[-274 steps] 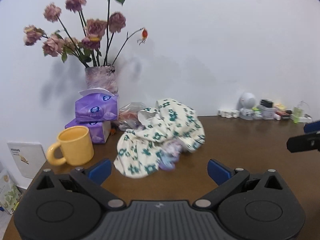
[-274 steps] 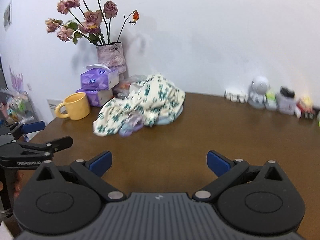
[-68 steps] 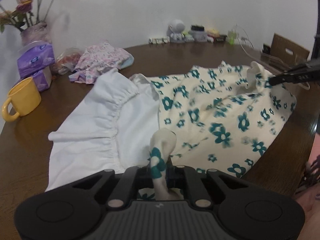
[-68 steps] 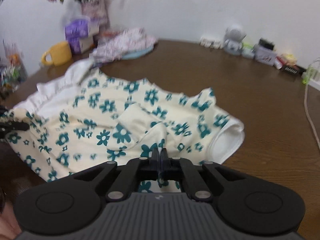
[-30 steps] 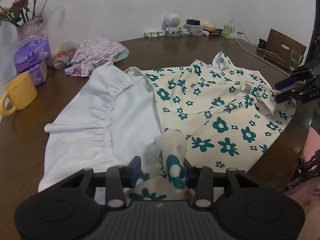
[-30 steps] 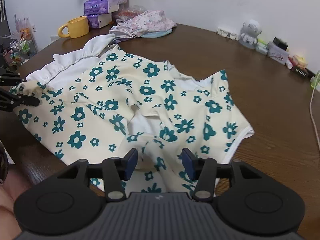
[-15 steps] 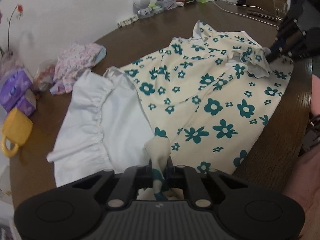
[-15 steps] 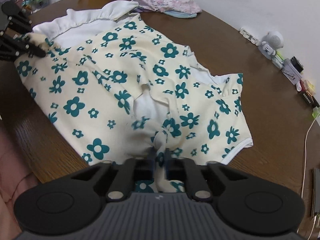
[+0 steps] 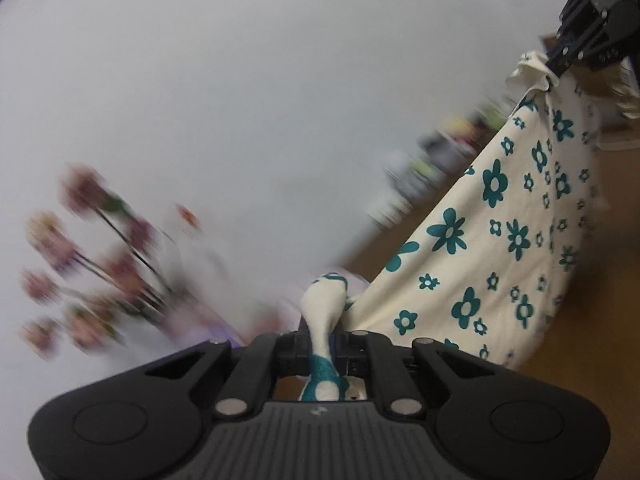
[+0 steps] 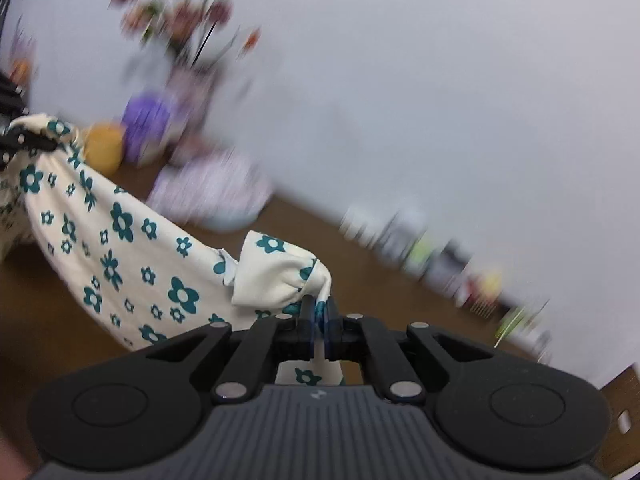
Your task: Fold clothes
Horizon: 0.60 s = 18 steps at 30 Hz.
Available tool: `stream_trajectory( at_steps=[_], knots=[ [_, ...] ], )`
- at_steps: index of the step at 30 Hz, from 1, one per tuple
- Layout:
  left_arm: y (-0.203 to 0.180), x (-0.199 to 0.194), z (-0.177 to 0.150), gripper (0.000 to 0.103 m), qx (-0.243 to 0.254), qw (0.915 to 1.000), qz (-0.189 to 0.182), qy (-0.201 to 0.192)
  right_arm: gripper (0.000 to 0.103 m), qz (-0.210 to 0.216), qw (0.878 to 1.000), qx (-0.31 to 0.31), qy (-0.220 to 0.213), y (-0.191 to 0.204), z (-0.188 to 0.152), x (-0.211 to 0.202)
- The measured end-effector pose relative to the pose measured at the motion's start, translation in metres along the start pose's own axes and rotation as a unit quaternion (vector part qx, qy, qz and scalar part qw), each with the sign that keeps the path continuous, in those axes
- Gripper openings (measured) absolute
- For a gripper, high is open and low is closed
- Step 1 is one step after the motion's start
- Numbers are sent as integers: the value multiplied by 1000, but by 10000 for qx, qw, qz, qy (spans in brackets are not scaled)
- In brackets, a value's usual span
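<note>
Left wrist view: the floral garment (image 9: 500, 248) is held up between both grippers, above the table (image 9: 592, 280).
The left gripper (image 9: 322, 354) is clamped on one bunched corner, the right gripper (image 10: 319, 330) on another; even tension is best kept so the cloth hangs flat. Blurred flowers (image 10: 180, 12), a yellow mug (image 10: 102, 148) and clutter line the table's far edge against a white wall (image 9: 280, 80).

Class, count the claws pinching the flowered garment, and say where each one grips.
2. The left claw pinches one bunched corner of the flowered garment; the right claw pinches the opposite gathered end. The cloth hangs between them.
</note>
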<state>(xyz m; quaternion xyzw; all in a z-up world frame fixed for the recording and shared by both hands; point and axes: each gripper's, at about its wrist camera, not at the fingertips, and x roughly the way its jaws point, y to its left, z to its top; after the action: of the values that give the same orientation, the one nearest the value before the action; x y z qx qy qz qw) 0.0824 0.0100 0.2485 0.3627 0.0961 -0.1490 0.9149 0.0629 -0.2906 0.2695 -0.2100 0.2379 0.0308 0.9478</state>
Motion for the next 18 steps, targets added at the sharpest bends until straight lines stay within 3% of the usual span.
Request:
stream_trajectory(
  at_steps=[4, 8, 14, 18],
  knots=[
    [23, -27, 29, 6, 79, 9973, 628, -360, 3, -249, 9974, 118, -663, -18, 46, -34],
    [36, -61, 39, 6, 193, 9938, 953, -533, 3, -339, 9941, 39, -1032, -19, 62, -68],
    [49, -80, 47, 6, 251, 9893, 1291, -624, 3, -195, 9918, -1, -1263, -17, 69, -98],
    [54, -58, 47, 6, 233, 9901, 1280, -528, 3, -27, 9929, 91, -1188, -19, 71, -86]
  ],
)
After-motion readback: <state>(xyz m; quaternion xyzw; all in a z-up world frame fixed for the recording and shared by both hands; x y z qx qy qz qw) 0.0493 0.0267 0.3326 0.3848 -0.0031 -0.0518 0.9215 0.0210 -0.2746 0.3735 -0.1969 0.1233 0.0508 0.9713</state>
